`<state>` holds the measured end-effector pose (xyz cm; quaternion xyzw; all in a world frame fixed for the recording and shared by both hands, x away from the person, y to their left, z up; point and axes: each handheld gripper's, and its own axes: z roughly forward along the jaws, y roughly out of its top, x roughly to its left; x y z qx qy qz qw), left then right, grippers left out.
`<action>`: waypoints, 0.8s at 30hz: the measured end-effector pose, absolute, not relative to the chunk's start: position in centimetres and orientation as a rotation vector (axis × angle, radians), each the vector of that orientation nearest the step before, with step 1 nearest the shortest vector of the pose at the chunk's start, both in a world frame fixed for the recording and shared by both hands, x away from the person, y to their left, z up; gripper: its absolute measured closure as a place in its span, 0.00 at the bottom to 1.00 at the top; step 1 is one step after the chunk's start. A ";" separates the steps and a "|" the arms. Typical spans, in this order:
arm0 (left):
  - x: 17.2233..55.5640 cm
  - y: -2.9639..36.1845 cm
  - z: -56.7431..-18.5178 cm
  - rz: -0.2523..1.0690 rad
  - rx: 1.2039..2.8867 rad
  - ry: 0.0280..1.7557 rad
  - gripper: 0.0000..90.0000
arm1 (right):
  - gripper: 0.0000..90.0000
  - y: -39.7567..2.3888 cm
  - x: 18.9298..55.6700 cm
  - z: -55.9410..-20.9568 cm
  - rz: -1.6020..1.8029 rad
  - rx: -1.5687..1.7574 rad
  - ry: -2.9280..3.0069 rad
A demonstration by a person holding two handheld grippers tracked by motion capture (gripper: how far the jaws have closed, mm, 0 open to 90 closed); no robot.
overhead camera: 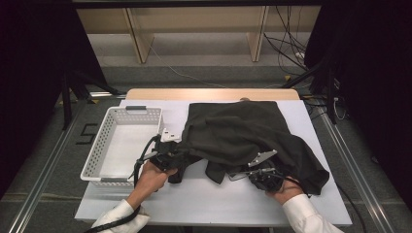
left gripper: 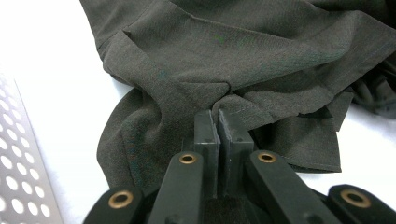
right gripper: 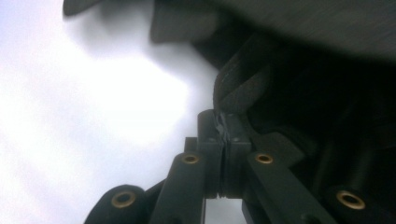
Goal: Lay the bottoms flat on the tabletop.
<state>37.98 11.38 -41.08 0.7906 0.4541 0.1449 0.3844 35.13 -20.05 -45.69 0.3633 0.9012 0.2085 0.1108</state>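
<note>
Both tongs clamped on the dark garment, one near each lower corner, likely to lift and spread or fold it. Left gripper pressed together on a gathered fold at garment's left edge, next to white perforated basket, probably the drop-off spot. Right gripper pinching a bunched bit of cloth at lower right, partly under draped fabric. Garment lying rumpled across white table, right of basket, not touching it as far as visible. Thin dark grey-olive woven cloth, creased, hemmed edges, limp.
</note>
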 end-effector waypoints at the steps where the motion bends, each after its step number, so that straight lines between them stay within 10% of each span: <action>1: 38.0 11.4 -41.0 0.369 2.013 1.159 0.95 | 0.99 -19.9 34.9 -45.8 0.611 1.069 2.656; 12: 38.0 11.3 -41.0 0.366 2.007 1.156 0.95 | 0.97 -22.1 35.0 -42.8 0.842 1.154 2.467; 18: 37.9 11.1 -40.9 0.366 2.006 1.143 0.95 | 0.62 -23.3 35.9 -41.7 0.828 1.221 2.391; 24: 37.6 10.9 -40.6 0.364 2.005 1.129 0.95 | 0.58 -19.9 34.8 -41.1 0.999 1.109 2.449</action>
